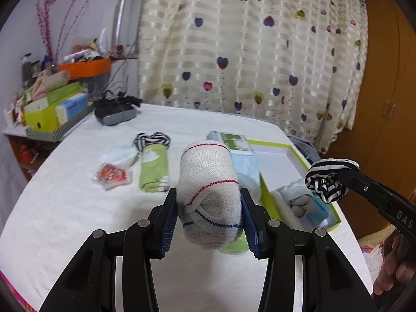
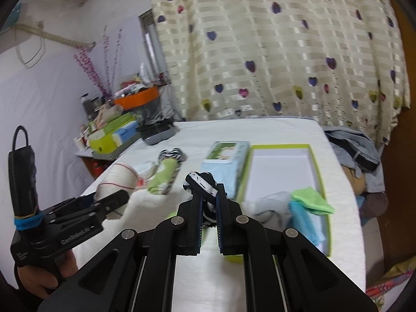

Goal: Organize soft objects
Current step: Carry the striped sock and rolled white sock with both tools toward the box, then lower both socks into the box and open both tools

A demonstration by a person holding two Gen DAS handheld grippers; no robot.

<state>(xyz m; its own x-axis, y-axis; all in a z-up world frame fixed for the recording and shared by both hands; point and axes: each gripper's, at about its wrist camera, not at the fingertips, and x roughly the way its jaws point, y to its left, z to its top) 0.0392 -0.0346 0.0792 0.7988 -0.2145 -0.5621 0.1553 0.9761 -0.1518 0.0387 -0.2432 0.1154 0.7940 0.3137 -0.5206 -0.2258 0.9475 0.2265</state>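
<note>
My left gripper (image 1: 208, 192) is shut on a white rolled cloth (image 1: 208, 182) with red and blue stitching, held above the white-covered table (image 1: 78, 221). My right gripper (image 2: 208, 188) is shut on a black-and-white striped fabric bundle (image 2: 200, 180), which also hangs at the right of the left wrist view (image 1: 327, 179). Just right of both grippers lies an open green-rimmed box (image 2: 280, 161) holding a green cloth (image 2: 312, 200), a blue cloth (image 2: 304, 218) and a white cloth (image 2: 270, 202). The left gripper (image 2: 122, 196) and its white roll (image 2: 117, 179) appear at the left of the right wrist view.
On the table lie a green rolled cloth (image 1: 153, 169), another striped piece (image 1: 152, 139), a white cloth (image 1: 119, 156), a red packet (image 1: 111, 176) and a light blue tissue pack (image 1: 234, 143). A dark device (image 1: 114, 111) sits at the far edge. Cluttered boxes (image 1: 52, 109) stand left; clothes (image 2: 356, 143) lie off the right edge.
</note>
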